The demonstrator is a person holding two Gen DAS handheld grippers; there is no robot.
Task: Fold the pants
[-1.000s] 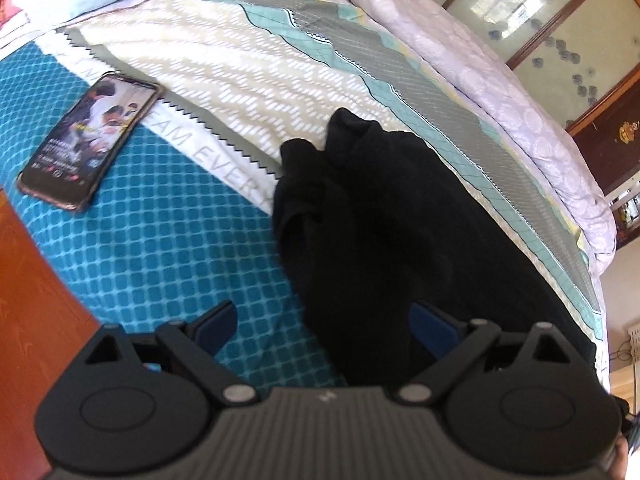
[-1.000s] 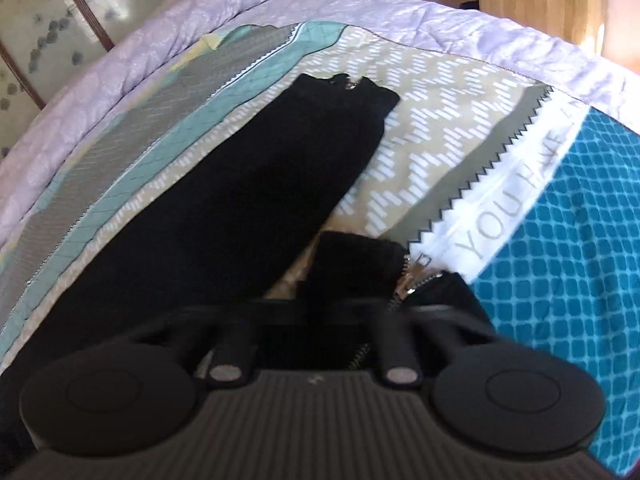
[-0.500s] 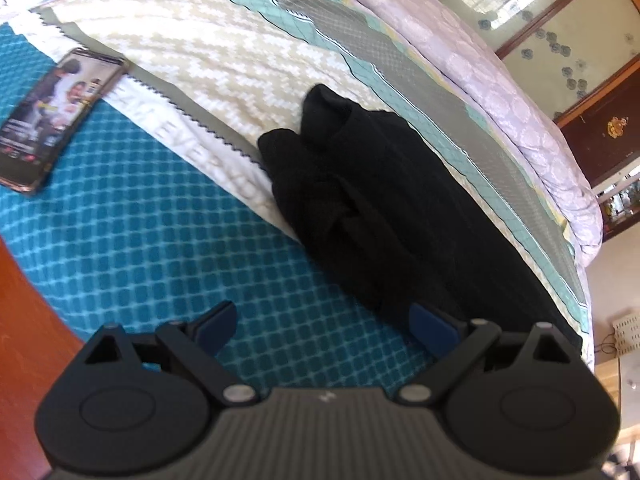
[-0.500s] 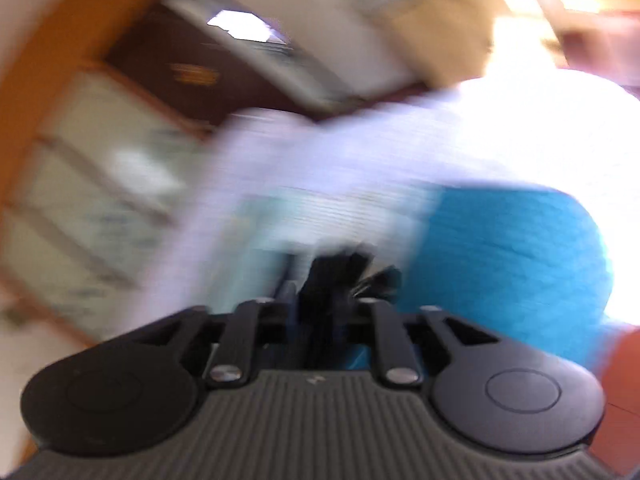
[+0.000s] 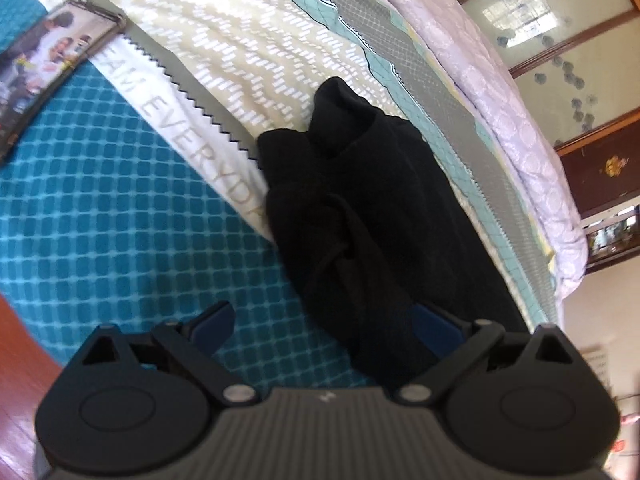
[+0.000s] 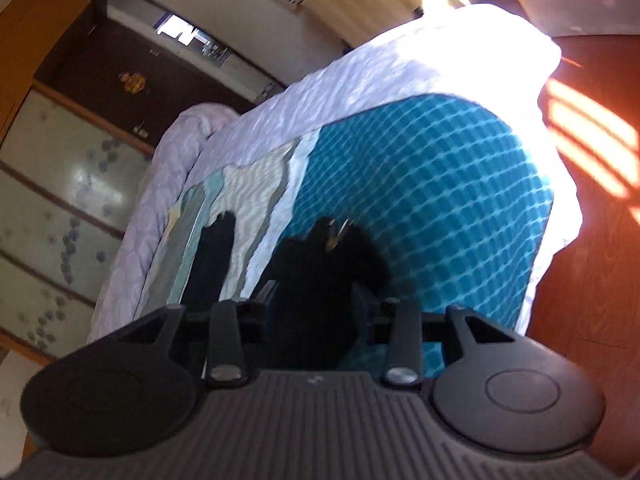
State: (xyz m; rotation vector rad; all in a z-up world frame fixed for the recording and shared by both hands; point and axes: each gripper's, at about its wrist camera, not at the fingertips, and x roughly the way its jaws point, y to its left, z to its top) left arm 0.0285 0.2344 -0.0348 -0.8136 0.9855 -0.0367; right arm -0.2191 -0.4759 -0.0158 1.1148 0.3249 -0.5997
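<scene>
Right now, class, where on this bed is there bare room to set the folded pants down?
The teal checked patch is free between the phone and the pants. The cream patterned band beyond the pants is also bare. It is crowded near the left gripper, where the pants bunch up.

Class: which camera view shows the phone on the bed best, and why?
The left wrist view. The phone lies at the upper left on the patterned bedspread, its screen lit, though the frame edge cuts it off. The right wrist view shows no phone at all.
</scene>
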